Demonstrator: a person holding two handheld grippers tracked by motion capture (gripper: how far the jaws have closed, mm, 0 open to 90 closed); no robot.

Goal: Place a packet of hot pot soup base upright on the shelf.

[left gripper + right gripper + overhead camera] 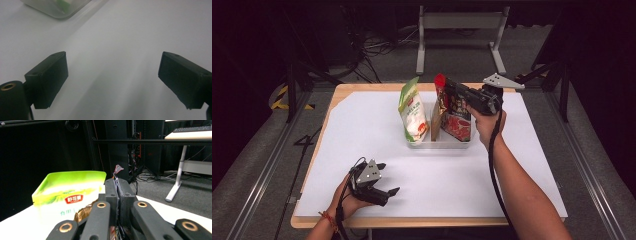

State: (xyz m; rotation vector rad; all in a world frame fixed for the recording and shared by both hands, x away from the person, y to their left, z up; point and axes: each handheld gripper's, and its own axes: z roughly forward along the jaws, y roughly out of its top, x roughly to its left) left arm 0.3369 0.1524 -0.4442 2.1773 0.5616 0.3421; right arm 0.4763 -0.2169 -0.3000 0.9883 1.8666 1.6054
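Right gripper (451,91): I have its jaws pressed together on the top edge of the red snack bag (455,116). In the right gripper view (117,185) the two black jaws meet with only the thin bag seam between them, and a crumpled red corner sticks up just above the tips.

Red snack bag: it stands upright in the right half of the clear bin (441,143), at about 1 o'clock from the table's centre. Its top corner leans toward 11 o'clock.

Brown packet (436,122): it sits just beside the red bag, at its 9 o'clock, in the same bin. I see its shiny bronze edge (83,213) low in the right gripper view.

Green and white bag (413,113): upright in the left half of the bin, at 9 o'clock from the brown packet. In the right gripper view its lime top and red label (70,193) sit at 9 o'clock of my jaws.

Left gripper (387,179): I hold it low over the white table cover (362,125), at about 7 o'clock from the bin and well apart from it. Its jaws are spread wide with nothing between them (112,75).

Bin corner (56,7): it shows blurred at 11 o'clock in the left gripper view, with a bit of green inside.
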